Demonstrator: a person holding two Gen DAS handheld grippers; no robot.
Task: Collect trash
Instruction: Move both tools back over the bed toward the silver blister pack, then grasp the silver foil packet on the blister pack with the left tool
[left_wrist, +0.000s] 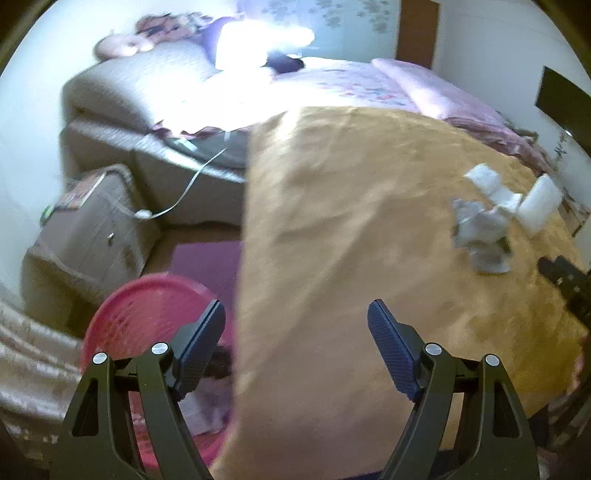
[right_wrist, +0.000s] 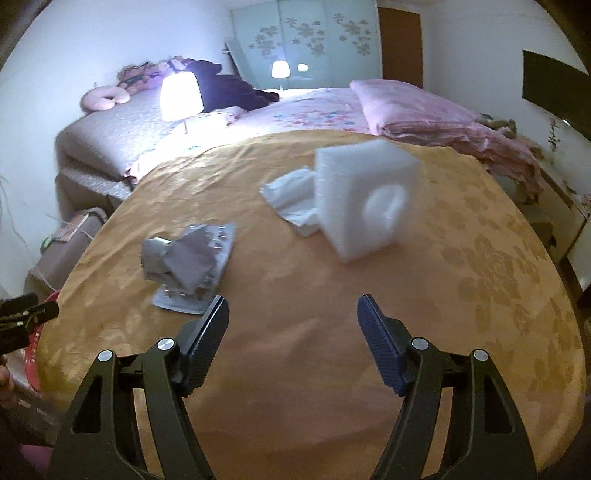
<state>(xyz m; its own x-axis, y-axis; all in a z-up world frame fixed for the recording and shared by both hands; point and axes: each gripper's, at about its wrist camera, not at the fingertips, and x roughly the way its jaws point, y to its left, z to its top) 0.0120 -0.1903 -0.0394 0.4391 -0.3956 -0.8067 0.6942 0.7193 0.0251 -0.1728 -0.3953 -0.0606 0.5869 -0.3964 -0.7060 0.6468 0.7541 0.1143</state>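
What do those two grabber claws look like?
Both look alike. The left gripper and right gripper have glossy black plastic arms with triangular cut-outs and round silver bolts. Each finger ends in a flat, dark blue pad with a ribbed, grippy texture. No cables, labels or sleeves show.

My left view is motion-blurred; the round pink plastic basket (left_wrist: 147, 314) at seven o'clock sits half hidden behind my finger (left_wrist: 201, 347).

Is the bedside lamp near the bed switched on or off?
On. The lamp shade glows bright white and casts light on the bed around it.
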